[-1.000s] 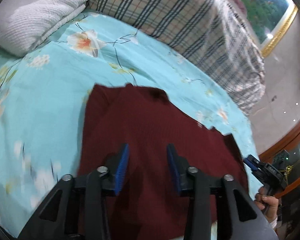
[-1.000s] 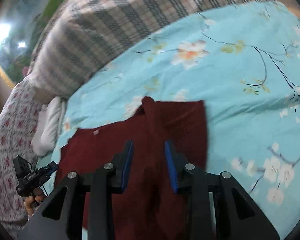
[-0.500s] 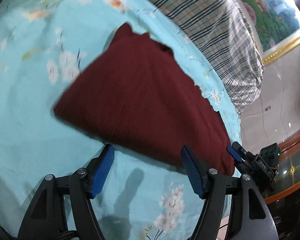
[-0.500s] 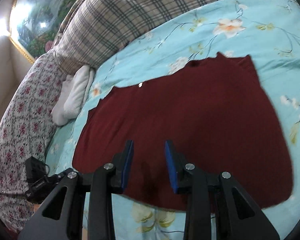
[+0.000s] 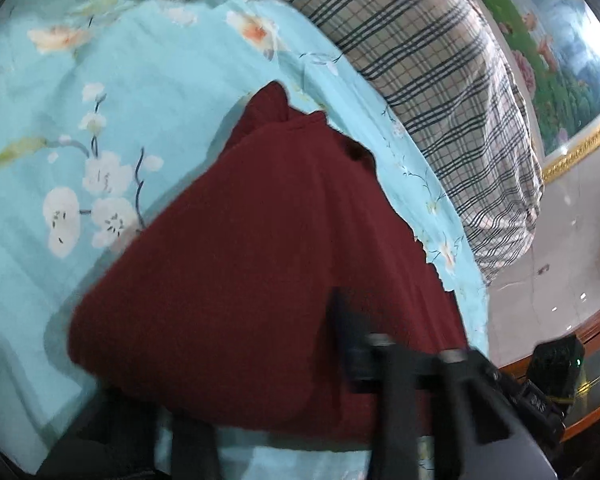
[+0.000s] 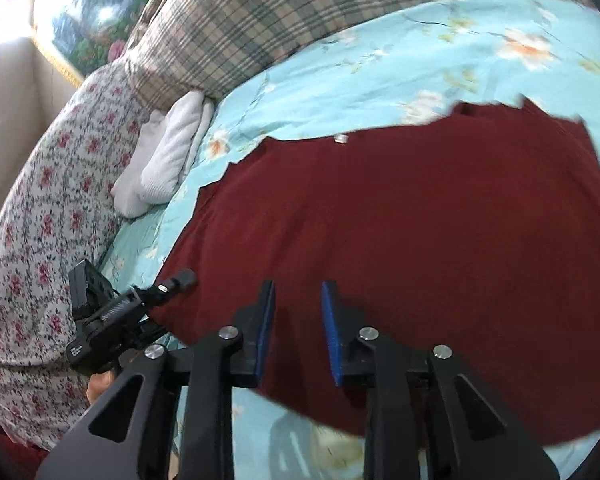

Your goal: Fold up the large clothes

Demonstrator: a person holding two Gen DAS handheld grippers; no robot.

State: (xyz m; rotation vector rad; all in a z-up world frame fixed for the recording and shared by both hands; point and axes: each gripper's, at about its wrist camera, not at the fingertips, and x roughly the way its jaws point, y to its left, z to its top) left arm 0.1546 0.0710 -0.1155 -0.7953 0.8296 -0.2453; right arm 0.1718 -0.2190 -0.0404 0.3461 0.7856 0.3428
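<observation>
Both wrist cameras look steeply down from close above the maroon garment [image 5: 260, 260] on the floral bedsheet [image 6: 380, 72], sharing both.

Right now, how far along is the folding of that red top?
Done: the red garment lies flat on the floral sheet. In hand: the left gripper has just closed on its near edge; the right gripper, jaws also closing, hovers over the cloth, pinching nothing yet. Left: the folds themselves.

no readable text; small white print on the other gripper's black body [image 6: 76, 350] was too blurred to make out.
</observation>
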